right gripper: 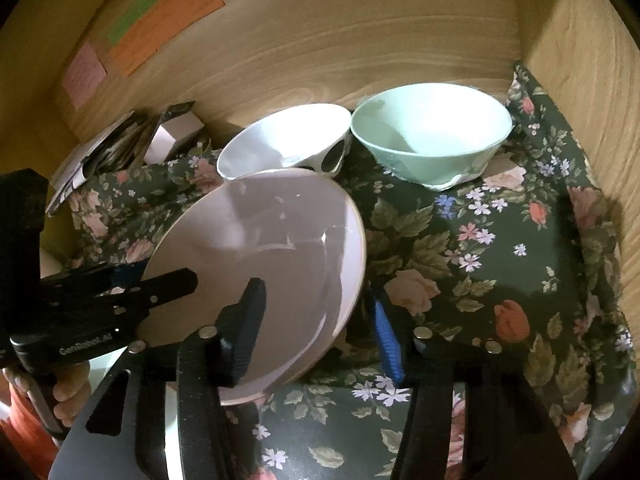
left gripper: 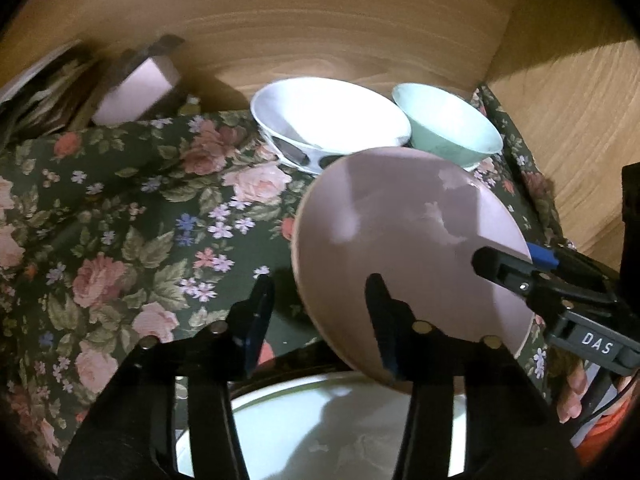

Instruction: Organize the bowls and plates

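I see a pale pink plate (right gripper: pixel 256 260) tilted above the floral cloth, a white bowl (right gripper: pixel 286 140) and mint-green bowl (right gripper: pixel 430 138) upright side by side behind it.

The left wrist view looks steeply down along its own left gripper (left gripper: pixel 320 308) from close above the floral-clothed surface (left gripper: pixel 120 220), facing the wooden back wall (left gripper: pixel 320 20). The right wrist view looks down less steeply along the right gripper (right gripper: pixel 320 316), facing the same wall. Both share the pink plate (left gripper: pixel 400 240) at close range, the white bowl (left gripper: pixel 328 120) and green bowl (left gripper: pixel 448 128) behind it, and each sees the other gripper at its edge
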Demonstrator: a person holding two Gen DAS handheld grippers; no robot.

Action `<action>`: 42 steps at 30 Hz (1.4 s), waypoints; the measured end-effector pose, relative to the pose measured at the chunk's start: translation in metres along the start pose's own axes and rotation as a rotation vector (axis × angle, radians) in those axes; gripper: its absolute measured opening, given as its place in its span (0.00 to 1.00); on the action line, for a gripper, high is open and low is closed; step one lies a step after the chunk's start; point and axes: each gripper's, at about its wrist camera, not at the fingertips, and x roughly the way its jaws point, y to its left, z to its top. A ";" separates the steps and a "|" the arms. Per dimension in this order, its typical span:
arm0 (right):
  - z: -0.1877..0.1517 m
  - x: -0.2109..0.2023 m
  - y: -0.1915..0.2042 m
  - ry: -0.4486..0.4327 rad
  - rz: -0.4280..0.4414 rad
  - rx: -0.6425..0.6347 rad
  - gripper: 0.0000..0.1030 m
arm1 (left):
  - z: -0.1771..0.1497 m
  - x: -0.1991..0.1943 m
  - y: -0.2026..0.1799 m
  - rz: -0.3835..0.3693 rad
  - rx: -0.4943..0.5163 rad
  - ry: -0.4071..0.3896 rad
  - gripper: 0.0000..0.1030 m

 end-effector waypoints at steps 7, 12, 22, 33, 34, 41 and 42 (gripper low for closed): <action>-0.001 0.009 0.000 0.014 -0.017 -0.007 0.28 | 0.002 0.010 -0.007 -0.034 0.011 0.027 0.30; -0.001 0.011 0.002 0.013 -0.042 -0.017 0.27 | 0.003 0.013 -0.008 -0.012 0.010 0.017 0.27; 0.002 0.000 0.007 -0.009 -0.033 -0.011 0.27 | 0.003 0.005 -0.008 0.005 0.006 -0.009 0.27; 0.005 -0.027 0.023 -0.064 -0.022 -0.027 0.27 | 0.000 -0.025 -0.009 -0.002 0.001 -0.072 0.27; 0.005 -0.029 0.025 -0.069 -0.021 -0.032 0.27 | -0.001 -0.028 -0.009 -0.001 0.001 -0.080 0.27; 0.004 -0.039 0.048 -0.091 -0.001 -0.071 0.27 | -0.010 -0.054 -0.004 0.008 -0.021 -0.121 0.27; 0.003 -0.040 0.053 -0.094 0.005 -0.078 0.27 | -0.012 -0.057 -0.003 0.010 -0.024 -0.126 0.27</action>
